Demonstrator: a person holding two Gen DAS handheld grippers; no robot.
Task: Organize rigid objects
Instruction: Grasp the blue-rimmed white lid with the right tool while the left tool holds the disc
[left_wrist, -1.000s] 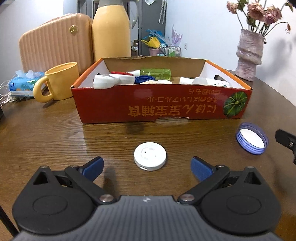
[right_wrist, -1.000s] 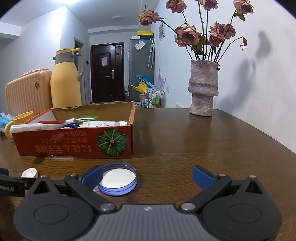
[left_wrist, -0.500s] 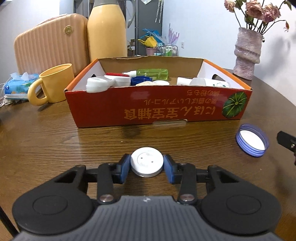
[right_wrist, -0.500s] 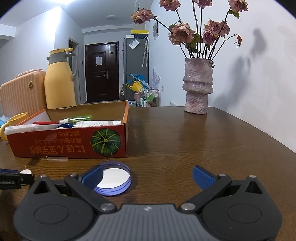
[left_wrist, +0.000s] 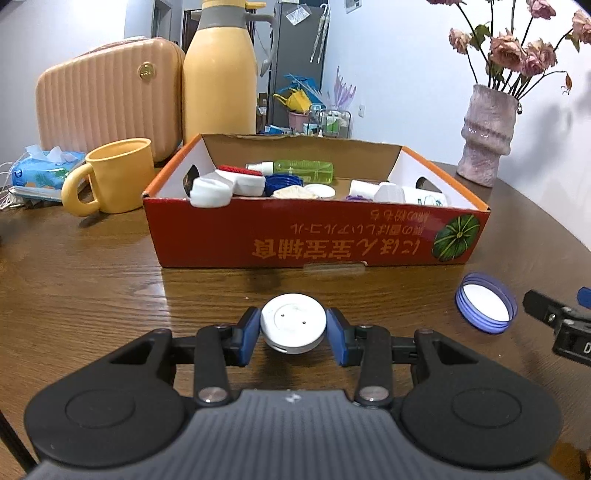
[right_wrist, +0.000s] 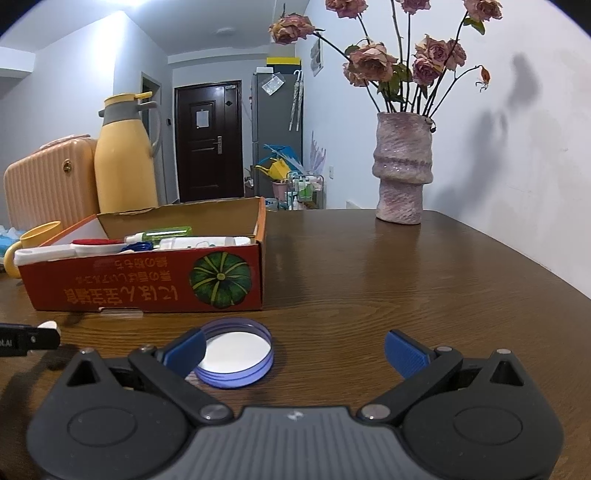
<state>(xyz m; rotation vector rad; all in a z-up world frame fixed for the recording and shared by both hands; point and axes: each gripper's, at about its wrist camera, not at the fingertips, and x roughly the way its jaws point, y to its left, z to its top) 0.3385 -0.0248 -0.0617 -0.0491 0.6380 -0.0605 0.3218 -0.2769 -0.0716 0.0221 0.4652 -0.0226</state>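
A: Why does the wooden table (left_wrist: 92, 280) carry so much along its far edge?

B: The ribbed suitcase (left_wrist: 107, 96), the yellow flask (left_wrist: 219, 77), the vase of dried roses (left_wrist: 485, 133) and the yellow mug (left_wrist: 118, 175) stand at the back, out of the way. That leaves the near part free for sorting

A: And the red cardboard box (left_wrist: 321, 240) in the middle?

B: It looks like the collecting place. A green bottle, white containers and blue caps already lie inside, so loose pieces probably go there. It sits open-topped with its long side facing both grippers, within easy reach

A: What does the left gripper (left_wrist: 293, 330) have?

B: Its blue pads press on either side of the white round disc (left_wrist: 293, 325), closed in to the disc's width. The disc sits level between them, just near of the box's front wall and seemingly a little clear of the table, though I can't be sure. Holding it by the rim keeps it flat for a carry over the wall

A: And the right gripper (right_wrist: 293, 350)?

B: Spread wide, holding nothing. The blue lid (right_wrist: 236, 358) lies rim-up on the table beside its left finger, not centred between the two. I judge it waits there as the next piece
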